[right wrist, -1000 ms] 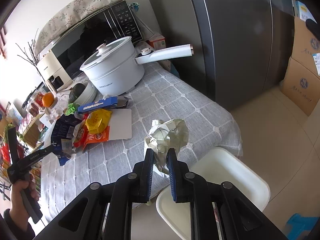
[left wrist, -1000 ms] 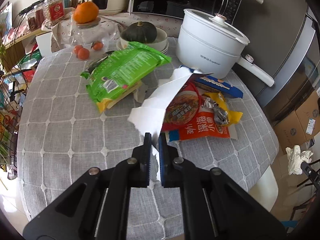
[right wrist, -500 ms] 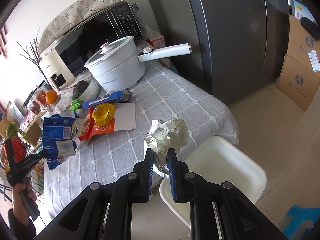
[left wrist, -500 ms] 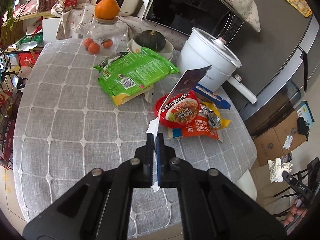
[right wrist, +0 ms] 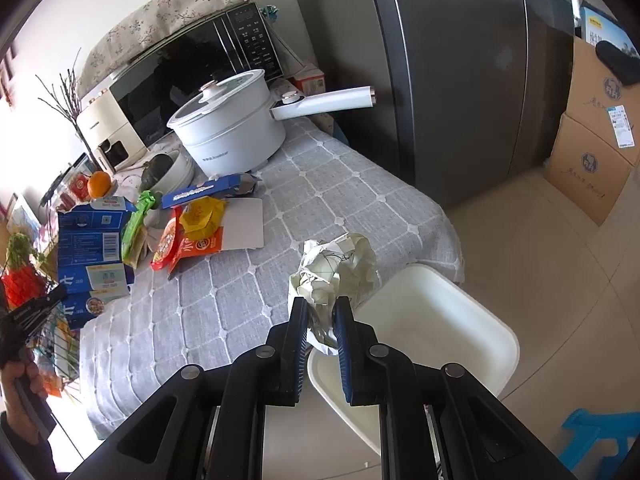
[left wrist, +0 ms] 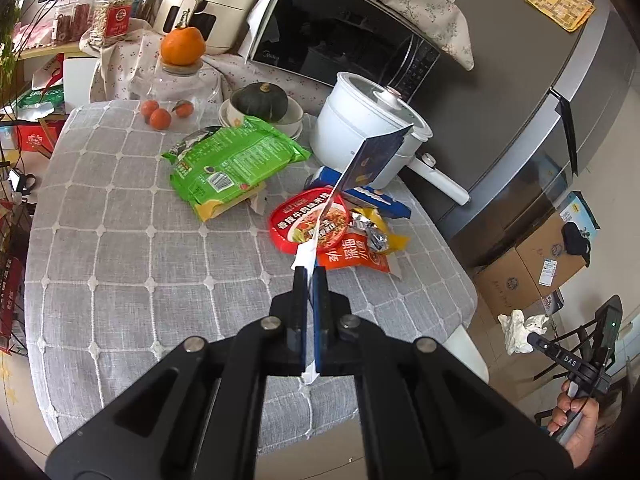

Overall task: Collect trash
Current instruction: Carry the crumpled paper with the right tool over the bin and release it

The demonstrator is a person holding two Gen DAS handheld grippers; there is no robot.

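Note:
My left gripper [left wrist: 311, 270] is shut on a flattened blue carton [left wrist: 376, 156], which stands edge-on above the grey checked table [left wrist: 120, 260]. The same carton [right wrist: 90, 248] shows its blue printed face at the left of the right wrist view. My right gripper [right wrist: 322, 304] is shut on a crumpled ball of paper [right wrist: 336, 268], held off the table's corner above a white plastic seat [right wrist: 440, 320]. On the table lie a red noodle lid [left wrist: 308, 220], an orange wrapper [left wrist: 352, 254], a yellow wrapper [left wrist: 384, 236], a blue box [left wrist: 380, 198] and a green packet [left wrist: 236, 160].
A white electric pot [left wrist: 368, 136] with a long handle stands at the back, with a microwave [left wrist: 340, 44] and a squash in bowls [left wrist: 260, 102] behind it. A grey fridge [right wrist: 460, 60] and cardboard boxes [right wrist: 592, 152] flank the tiled floor on the right.
My left gripper has closed fully on the carton and lifted it off the table, so it now stands edge-on. My right gripper has drifted slightly with the paper ball.

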